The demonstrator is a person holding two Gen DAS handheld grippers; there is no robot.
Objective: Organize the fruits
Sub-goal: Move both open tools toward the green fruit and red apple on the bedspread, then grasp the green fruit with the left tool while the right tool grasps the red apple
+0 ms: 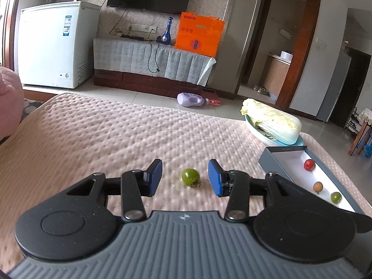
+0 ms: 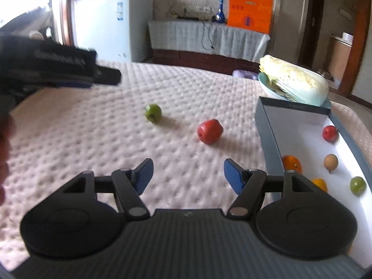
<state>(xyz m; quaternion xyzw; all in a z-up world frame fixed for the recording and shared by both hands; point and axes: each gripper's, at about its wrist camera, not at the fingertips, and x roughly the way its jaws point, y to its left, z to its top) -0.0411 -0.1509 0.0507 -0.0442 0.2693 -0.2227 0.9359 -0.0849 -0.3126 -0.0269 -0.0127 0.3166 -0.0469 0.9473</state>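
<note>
Done: some fruits sit in my box (image 2: 267, 139) | Left: green fruit (image 1: 190, 177), red fruit (image 2: 210, 131) | left gripper (image 1: 185, 177), right gripper (image 2: 188, 174) both wide apart, holding nothing

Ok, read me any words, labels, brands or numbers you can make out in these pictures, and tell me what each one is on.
None can be read.
Freezer: stickers, print too small.
Orange bag: printed marks, too blurred.
Box: faint rim lettering, unreadable.
Purple bottle: label too small.
Left gripper: small logo mark on the body, no letters.
</note>
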